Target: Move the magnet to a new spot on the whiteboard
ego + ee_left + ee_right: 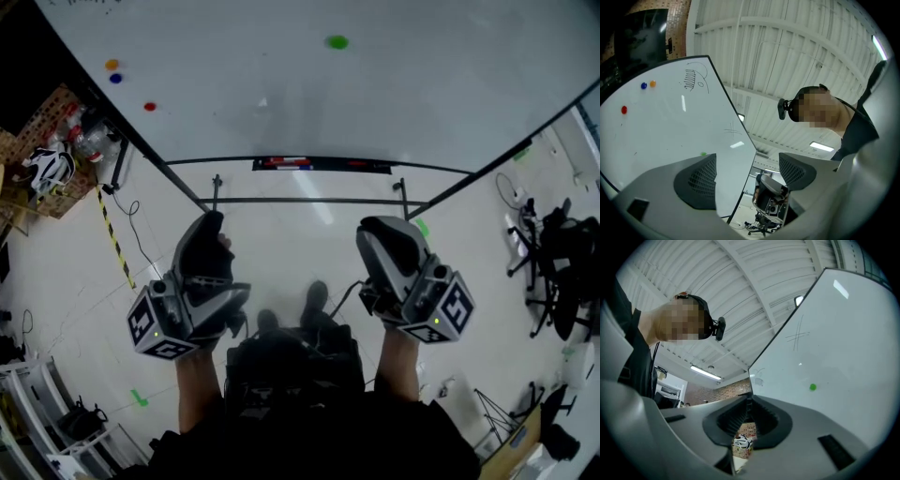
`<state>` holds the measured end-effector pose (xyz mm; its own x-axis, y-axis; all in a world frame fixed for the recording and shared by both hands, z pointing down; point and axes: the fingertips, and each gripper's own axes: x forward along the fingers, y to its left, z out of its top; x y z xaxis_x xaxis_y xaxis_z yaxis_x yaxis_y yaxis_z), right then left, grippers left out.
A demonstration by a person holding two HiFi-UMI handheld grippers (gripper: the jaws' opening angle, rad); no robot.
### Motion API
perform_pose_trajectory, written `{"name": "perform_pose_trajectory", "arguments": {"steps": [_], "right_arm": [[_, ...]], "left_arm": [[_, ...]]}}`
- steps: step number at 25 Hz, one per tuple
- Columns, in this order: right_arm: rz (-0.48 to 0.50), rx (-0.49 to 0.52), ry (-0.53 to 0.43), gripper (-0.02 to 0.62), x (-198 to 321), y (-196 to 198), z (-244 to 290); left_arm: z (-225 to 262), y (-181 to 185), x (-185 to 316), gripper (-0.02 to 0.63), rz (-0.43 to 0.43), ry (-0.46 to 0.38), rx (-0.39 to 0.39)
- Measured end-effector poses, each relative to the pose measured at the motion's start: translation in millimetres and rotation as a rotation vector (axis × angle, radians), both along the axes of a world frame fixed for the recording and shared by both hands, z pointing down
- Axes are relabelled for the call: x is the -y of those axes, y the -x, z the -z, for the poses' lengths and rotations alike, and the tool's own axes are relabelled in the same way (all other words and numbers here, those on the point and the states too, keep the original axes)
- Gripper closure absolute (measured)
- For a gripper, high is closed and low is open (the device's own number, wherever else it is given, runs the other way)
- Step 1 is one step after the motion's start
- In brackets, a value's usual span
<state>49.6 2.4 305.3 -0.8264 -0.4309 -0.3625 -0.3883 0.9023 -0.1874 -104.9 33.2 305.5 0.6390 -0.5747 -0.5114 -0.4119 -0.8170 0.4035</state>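
Observation:
The whiteboard (pixel 394 94) fills the top of the head view. A green magnet (pixel 337 42) sticks near its upper middle; it also shows in the left gripper view (pixel 703 153) and the right gripper view (pixel 813 387). Orange (pixel 112 65), blue (pixel 115 79) and red (pixel 150 107) magnets sit at the board's left. My left gripper (pixel 211 225) is held low, well short of the board, its jaws (pixel 747 171) wide open and empty. My right gripper (pixel 380 230) is level with it, its pads (pixel 747 416) closed tip to tip with nothing between them.
Below the board run its marker tray (pixel 322 165) and stand bar (pixel 309 200). Office chairs (pixel 562 272) stand at the right. A cluttered bench with a helmet (pixel 47 167) is at the left, beside yellow-black floor tape (pixel 114 239).

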Motion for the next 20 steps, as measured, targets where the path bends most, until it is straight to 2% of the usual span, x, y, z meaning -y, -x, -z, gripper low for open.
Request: {"name": "perform_pose_trajectory", "arguments": {"steps": [4, 8, 12, 15, 17, 20], "right_arm": [[-0.057, -0.056, -0.027, 0.546, -41, 29, 5], [-0.111, -0.097, 0.004, 0.546, -74, 38, -3], [-0.116, -0.106, 0.026, 0.546, -93, 42, -2], [-0.097, -0.096, -0.015, 0.546, -103, 52, 6], [-0.084, -0.093, -0.045, 0.546, -107, 58, 12], [-0.07, -0.096, -0.043, 0.546, -105, 54, 14]], "left_arm": [[-8, 28, -29, 0.19, -0.042, -0.005, -0.046], [-13, 37, -48, 0.19, -0.097, -0.013, -0.08], [-11, 39, -67, 0.19, -0.153, -0.015, -0.116], [-7, 44, -77, 0.19, -0.132, -0.039, -0.114], [-9, 45, -85, 0.19, -0.125, -0.023, -0.116], [-3, 38, -79, 0.19, -0.097, -0.023, -0.099]]}}
